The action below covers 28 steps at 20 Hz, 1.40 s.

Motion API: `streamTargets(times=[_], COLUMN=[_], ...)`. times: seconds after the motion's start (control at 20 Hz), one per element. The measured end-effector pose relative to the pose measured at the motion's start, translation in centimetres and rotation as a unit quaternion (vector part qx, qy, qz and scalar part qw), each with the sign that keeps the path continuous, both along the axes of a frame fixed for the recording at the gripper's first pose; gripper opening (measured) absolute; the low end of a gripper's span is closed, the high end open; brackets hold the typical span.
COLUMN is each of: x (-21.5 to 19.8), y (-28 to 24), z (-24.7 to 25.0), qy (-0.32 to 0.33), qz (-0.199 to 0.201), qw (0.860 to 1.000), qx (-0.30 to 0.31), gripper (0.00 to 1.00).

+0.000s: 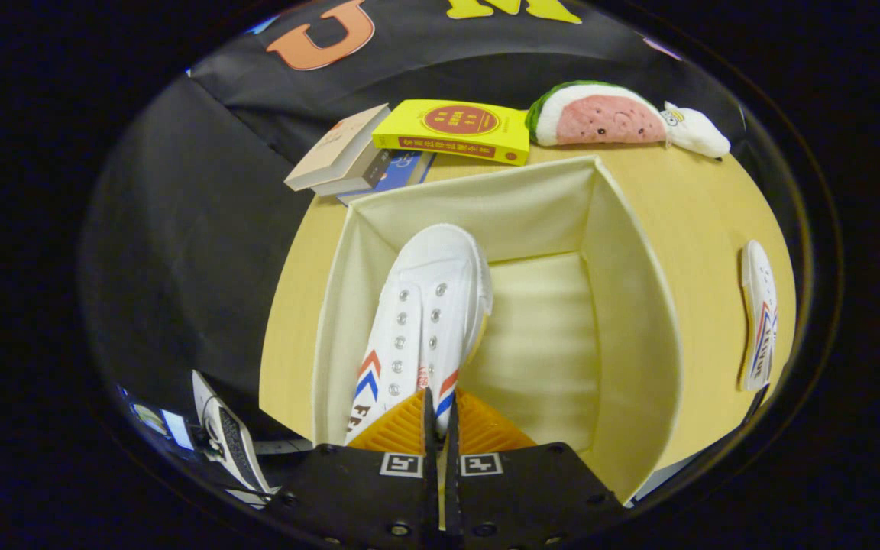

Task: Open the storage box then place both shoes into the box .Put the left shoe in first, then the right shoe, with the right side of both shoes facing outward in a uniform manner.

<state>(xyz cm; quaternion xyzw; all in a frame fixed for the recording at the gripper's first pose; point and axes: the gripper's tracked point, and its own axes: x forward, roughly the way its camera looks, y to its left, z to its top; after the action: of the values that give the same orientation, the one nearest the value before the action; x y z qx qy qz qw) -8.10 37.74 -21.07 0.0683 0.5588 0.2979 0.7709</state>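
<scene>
A cream fabric storage box [631,321] stands open on the wooden table. A white canvas shoe [421,305] with red and blue chevron stripes hangs inside it along the left wall, toe pointing toward the far wall. My gripper [438,416] is shut on this shoe, both fingers pinching the thin upper edge at its heel end. The second white shoe [758,313] lies on the table to the right of the box, outside it.
Beyond the box lie a yellow book [455,130], a stack of other books [348,156] and a watermelon-slice plush [600,116] with a small white plush [696,131] beside it. The table's edge [276,321] curves just left of the box.
</scene>
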Motion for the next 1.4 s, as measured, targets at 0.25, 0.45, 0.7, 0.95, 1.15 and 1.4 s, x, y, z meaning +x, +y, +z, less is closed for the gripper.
streamTargets(times=[0.25,0.45,0.7,0.95,1.15,1.4], x=[1.7,2.8,4.3,6.9,9.2,11.5], y=[0.0,-3.5,-10.7,-20.4,-28.5,-36.7], z=[2.3,4.0,7.4,11.4,11.2,5.9], qy=[-0.043,-0.091,-0.177,-0.25,-0.277,-0.255], qz=[0.005,-0.005,-0.021,-0.063,-0.088,-0.12], qw=[0.999,0.995,0.983,0.966,0.957,0.959], qx=[0.031,0.032,0.032,0.028,0.006,-0.019], gripper=[0.75,0.9,0.93,0.94,0.95,0.95])
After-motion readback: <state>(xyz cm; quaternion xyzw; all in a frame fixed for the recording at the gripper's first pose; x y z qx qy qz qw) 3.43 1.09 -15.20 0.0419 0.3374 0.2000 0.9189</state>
